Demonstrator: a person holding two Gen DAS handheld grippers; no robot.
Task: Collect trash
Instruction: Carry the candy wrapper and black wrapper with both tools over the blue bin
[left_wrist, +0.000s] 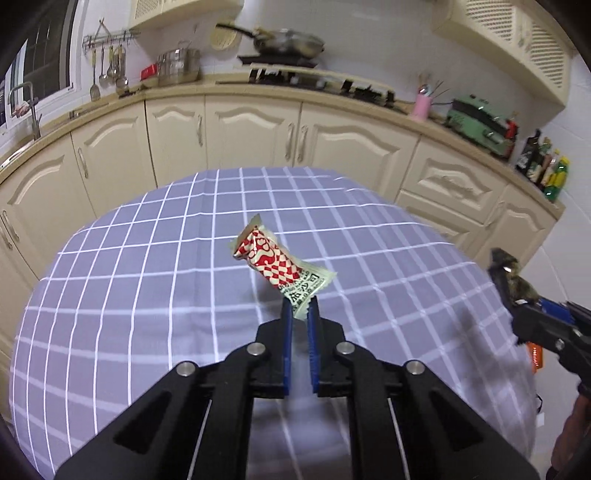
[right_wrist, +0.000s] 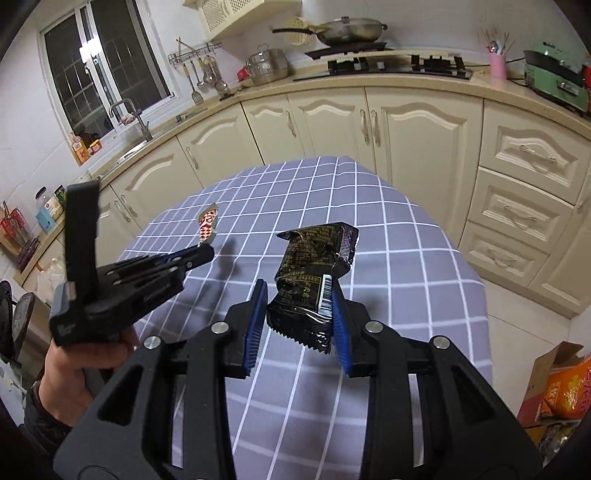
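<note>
Both pieces of litter in sight are already picked up, so the gathering half of the job looks done and the dropping-off half remains: no bin shows in either view, so where the pieces go cannot be told from here. The left gripper (left_wrist: 300, 308) has its blue-padded jaws nearly shut, pinching the crimped end of a red-and-white checked cream foil snack wrapper (left_wrist: 275, 264), which stands up and away from the fingertips, clear of the lilac tablecloth with a white grid (left_wrist: 129, 295). The right gripper (right_wrist: 298, 295) has its jaws part-way closed around a crumpled black foil packet with gold print and a barcode (right_wrist: 314, 280), the pads pressing its sides while its upper part leans above the cloth. In the right wrist view the person's hand (right_wrist: 74, 373) is seen under the left tool, and the red-checked wrapper juts from its tip. Counting: two grippers, two wrappers, one in each; no further loose scrap is visible on the cloth. Low at the right edge of the right wrist view sits an open cardboard box of orange snack bags (right_wrist: 561, 387) on the floor; I cannot tell whether it serves as the trash spot
</note>
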